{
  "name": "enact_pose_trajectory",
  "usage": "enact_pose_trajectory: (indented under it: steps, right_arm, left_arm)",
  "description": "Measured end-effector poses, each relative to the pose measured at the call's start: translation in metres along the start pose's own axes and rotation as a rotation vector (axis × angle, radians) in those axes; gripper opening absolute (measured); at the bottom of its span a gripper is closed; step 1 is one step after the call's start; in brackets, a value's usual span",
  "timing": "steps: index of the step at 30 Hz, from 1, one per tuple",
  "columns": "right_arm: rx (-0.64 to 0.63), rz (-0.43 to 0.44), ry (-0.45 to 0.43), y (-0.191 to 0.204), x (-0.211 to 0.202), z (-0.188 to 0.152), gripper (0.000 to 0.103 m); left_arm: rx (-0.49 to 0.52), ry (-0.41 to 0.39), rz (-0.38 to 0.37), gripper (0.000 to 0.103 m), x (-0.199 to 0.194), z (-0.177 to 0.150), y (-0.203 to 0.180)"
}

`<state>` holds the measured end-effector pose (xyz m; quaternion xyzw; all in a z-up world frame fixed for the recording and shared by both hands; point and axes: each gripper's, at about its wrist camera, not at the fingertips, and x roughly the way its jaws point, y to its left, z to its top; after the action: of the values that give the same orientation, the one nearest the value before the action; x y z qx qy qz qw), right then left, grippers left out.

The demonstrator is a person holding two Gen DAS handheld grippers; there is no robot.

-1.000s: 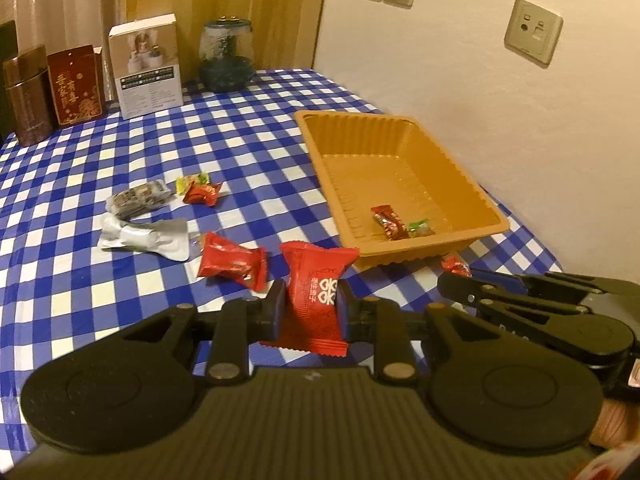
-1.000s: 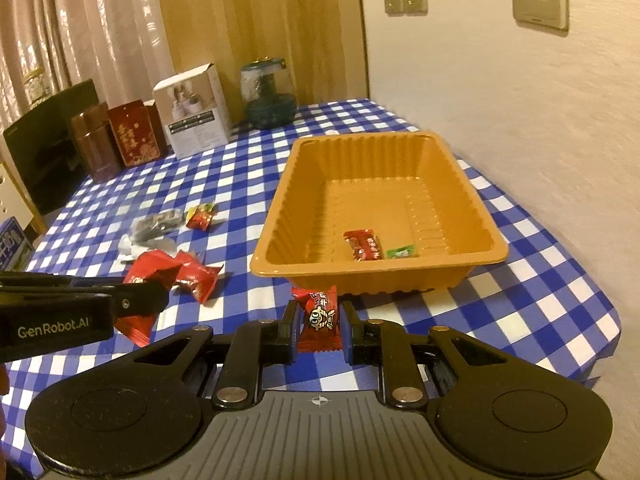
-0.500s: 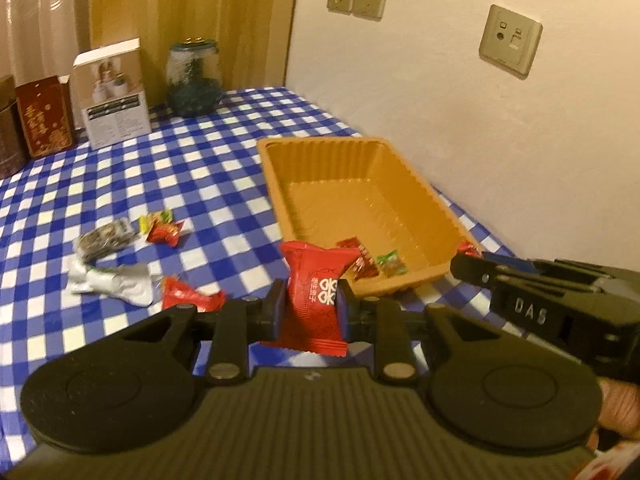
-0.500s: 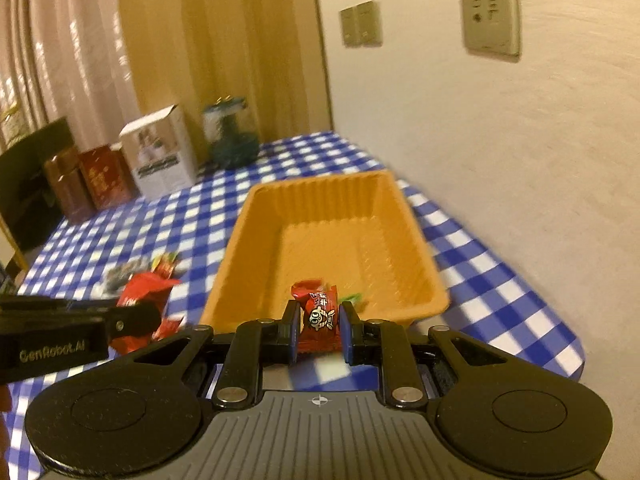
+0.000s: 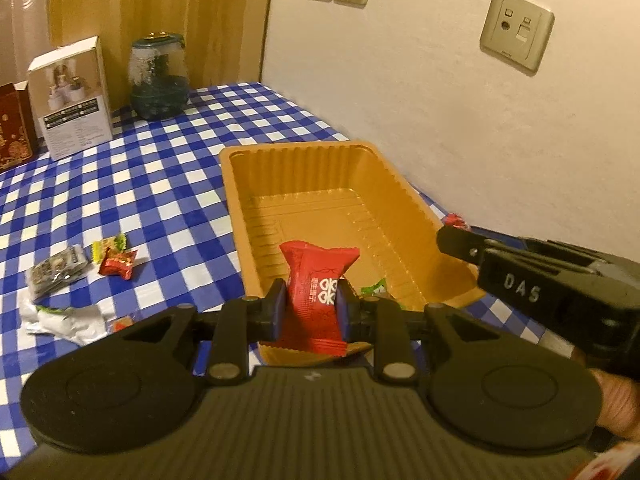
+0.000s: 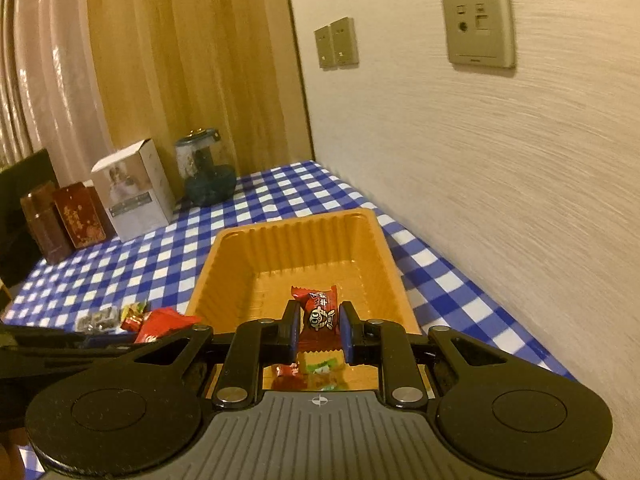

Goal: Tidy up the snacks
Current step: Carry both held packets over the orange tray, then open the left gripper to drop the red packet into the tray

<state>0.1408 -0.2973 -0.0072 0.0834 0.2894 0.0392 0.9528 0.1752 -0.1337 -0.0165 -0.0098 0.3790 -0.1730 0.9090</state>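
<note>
1. Step, my read: delivery. Both grippers are loaded and hang at the near end of the orange tray (image 5: 400, 184); nothing released yet.
2. Left gripper (image 5: 311, 307): clenched on the large red packet (image 5: 316, 292), pinched at its waist and standing upright. It sits over the tray's near-left corner, roughly above the near rim.
3. Right gripper (image 6: 319, 330): clenched on the small red candy (image 6: 320, 314), held over the near part of the tray floor. In the left wrist view it comes in from the right with the candy's tip showing at its nose.
4. Next move, as I judge it: right can let go where it is. Left needs a bit more travel towards the far end so the packet clears the rim, then let go. The packet is light and floppy, so it may catch on the rim.
5. Count, in the tray: 2, a red candy (image 6: 289, 372) and a green candy (image 6: 322, 366), both at the near end under the right gripper.
6. Count, held: 2, one per gripper.
7. Count, loose on the checked tablecloth (image 5: 152, 184), left of the tray: at least 4, namely a grey packet (image 5: 56, 274), a white wrapper (image 5: 66, 318), a yellow-green candy (image 5: 110, 245) and a red-wrapped candy (image 5: 118, 264). A small red scrap by the left gripper's arm is mostly hidden; cannot tell what it is.
</note>
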Motion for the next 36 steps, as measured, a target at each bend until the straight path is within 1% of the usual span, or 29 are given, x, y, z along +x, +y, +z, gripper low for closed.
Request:
enact_pose_trajectory:
  steps: [4, 9, 17, 19, 20, 25, 30, 36]
  right_arm:
    - [-0.006, 0.001, 0.010, -0.001, 0.011, -0.002, 0.021]
    - [0.017, -0.004, 0.022, -0.006, 0.022, -0.003, 0.021]
    - [0.046, -0.010, 0.032, -0.011, 0.028, -0.003, 0.021]
    - [0.055, -0.013, 0.037, -0.014, 0.028, -0.003, 0.021]
    - [0.057, -0.015, 0.040, -0.015, 0.029, -0.003, 0.021]
    - [0.076, -0.016, 0.048, -0.019, 0.029, -0.004, 0.021]
    - [0.066, -0.004, 0.050, -0.014, 0.030, -0.005, 0.021]
    - [0.049, 0.016, 0.054, -0.009, 0.032, -0.006, 0.021]
  left_arm:
    - [0.011, 0.002, -0.006, 0.023, 0.012, 0.004, 0.000]
    - [0.010, 0.010, -0.013, 0.023, 0.025, 0.006, 0.004]
    - [0.007, 0.011, -0.029, 0.024, 0.039, 0.007, 0.008]
    - [0.005, 0.007, -0.031, 0.026, 0.043, 0.008, 0.009]
    - [0.006, 0.010, -0.023, 0.031, 0.045, 0.008, 0.010]
    - [0.001, -0.008, -0.003, 0.031, 0.034, 0.006, 0.019]
    - [-0.009, -0.017, 0.013, 0.031, 0.021, 0.003, 0.027]
    - [-0.014, -0.017, 0.019, 0.031, 0.015, 0.001, 0.032]
